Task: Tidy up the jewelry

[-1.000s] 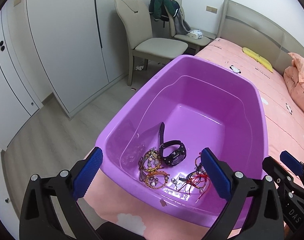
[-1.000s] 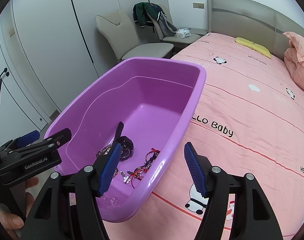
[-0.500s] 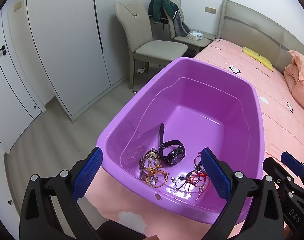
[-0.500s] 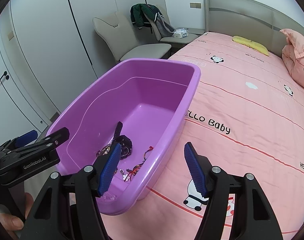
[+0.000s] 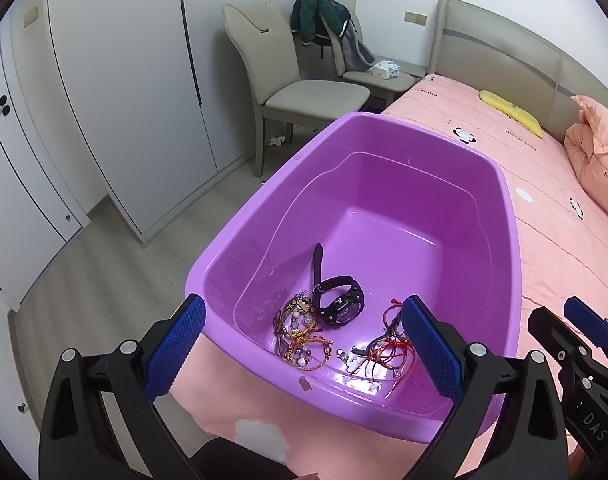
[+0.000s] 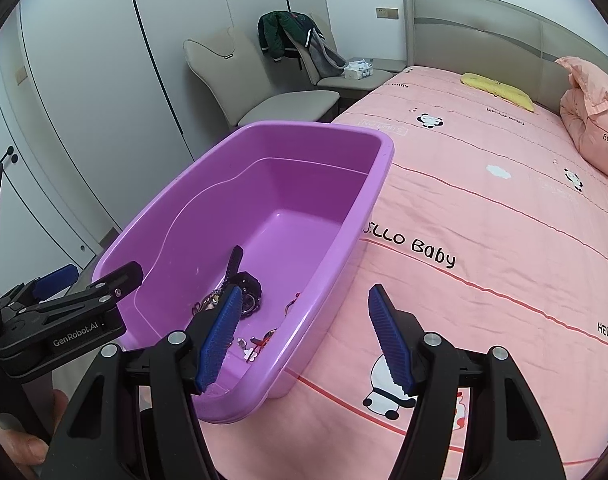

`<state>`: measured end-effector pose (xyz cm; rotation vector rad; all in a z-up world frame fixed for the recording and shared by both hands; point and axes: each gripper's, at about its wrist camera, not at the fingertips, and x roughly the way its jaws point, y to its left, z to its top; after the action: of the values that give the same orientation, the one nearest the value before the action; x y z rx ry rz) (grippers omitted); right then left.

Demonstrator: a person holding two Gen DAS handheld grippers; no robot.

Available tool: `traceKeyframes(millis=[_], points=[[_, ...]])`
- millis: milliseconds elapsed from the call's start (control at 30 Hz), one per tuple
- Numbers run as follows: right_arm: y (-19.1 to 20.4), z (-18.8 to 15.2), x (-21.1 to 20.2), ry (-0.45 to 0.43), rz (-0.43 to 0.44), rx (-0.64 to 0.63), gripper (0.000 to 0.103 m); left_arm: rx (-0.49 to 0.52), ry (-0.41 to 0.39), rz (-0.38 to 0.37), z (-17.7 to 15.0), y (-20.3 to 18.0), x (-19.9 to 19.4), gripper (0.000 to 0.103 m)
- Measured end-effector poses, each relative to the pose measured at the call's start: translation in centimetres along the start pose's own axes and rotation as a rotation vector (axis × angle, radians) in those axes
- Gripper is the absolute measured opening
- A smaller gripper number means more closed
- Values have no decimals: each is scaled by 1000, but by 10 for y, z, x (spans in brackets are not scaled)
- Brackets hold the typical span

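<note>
On the pink bed (image 5: pixel 543 216), a purple tub (image 5: pixel 507 240) held a black watch (image 5: pixel 339 300), beaded bracelets (image 5: pixel 300 332) and red cord bracelets (image 5: pixel 383 350) at its near end, while the left hand-held gripper (image 5: pixel 300 344) and the right hand-held gripper (image 6: pixel 304 336) both hovered wide open, gripping nothing

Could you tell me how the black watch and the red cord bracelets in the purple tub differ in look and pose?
The black watch is one chunky piece with a round case; the red cord bracelets are thin strands in a loose tangle. The watch's strap end sticks up toward the tub's far end; the red cords lie flat. The watch sits toward the middle, the cords nearer the right wall. Both rest untouched on the floor of the purple tub.
</note>
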<state>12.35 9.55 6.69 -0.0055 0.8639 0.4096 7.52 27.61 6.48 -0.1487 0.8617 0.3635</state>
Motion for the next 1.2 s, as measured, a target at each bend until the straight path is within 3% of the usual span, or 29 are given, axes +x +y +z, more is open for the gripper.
traceKeyframes(millis=[1200], points=[[0, 0, -7, -6, -14, -11, 63, 24, -19, 16, -3, -4, -6, 97]])
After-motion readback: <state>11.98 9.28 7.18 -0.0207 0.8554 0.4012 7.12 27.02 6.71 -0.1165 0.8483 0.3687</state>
